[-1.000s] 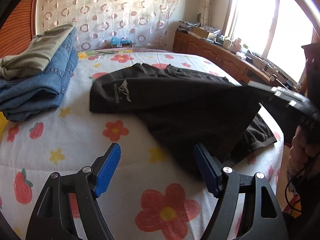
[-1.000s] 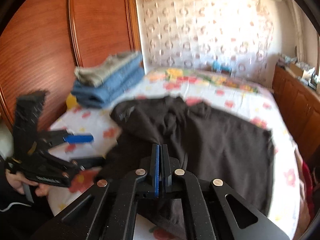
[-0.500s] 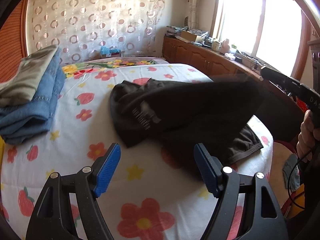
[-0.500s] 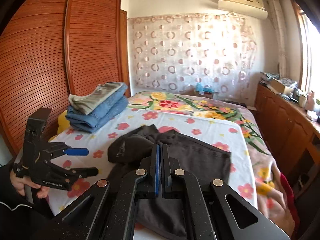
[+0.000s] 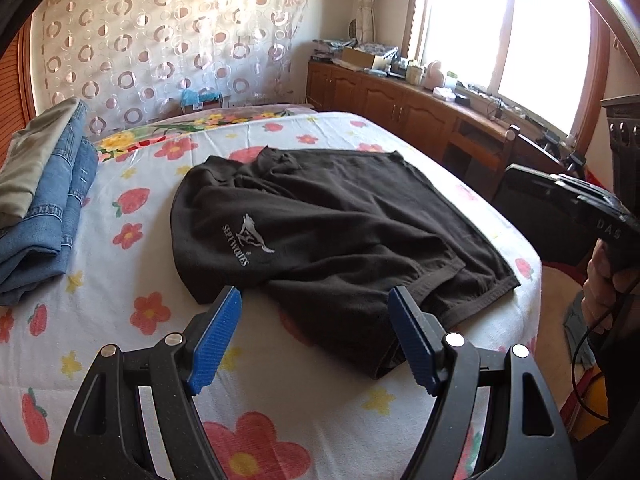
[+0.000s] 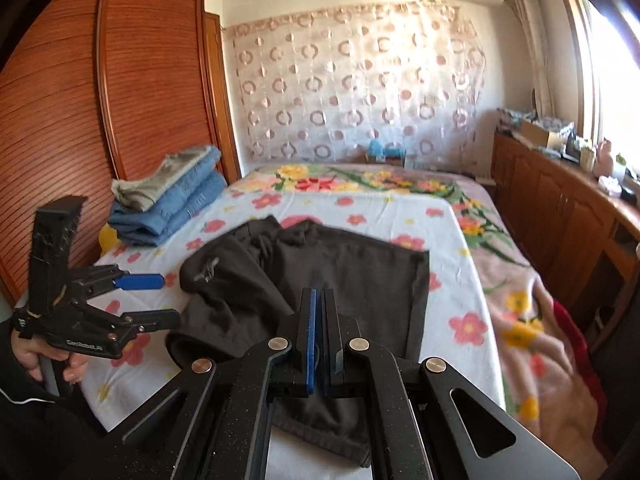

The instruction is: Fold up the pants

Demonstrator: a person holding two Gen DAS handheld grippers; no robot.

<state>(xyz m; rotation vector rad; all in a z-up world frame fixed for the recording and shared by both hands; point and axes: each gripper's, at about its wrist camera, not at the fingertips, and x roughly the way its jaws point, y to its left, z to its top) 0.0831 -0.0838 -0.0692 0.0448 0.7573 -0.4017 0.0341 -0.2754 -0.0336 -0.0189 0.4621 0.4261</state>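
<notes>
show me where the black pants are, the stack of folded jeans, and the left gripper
black pants (image 5: 332, 236), left wrist view, on the middle of the cloth.
stack of folded jeans (image 6: 176, 208), right wrist view, on the blue denim side.
left gripper (image 5: 314, 340), left wrist view, midway between its open blue fingertips.

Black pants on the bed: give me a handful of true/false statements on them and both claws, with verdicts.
1. The black pants lie on the floral bedspread. True.
2. The left claw is clamped on the pants. False: it is open and holds nothing.
3. The right claw is shut. True.
4. The stack of folded jeans sits on top of the black pants. False: it sits apart, near the wardrobe.
</notes>
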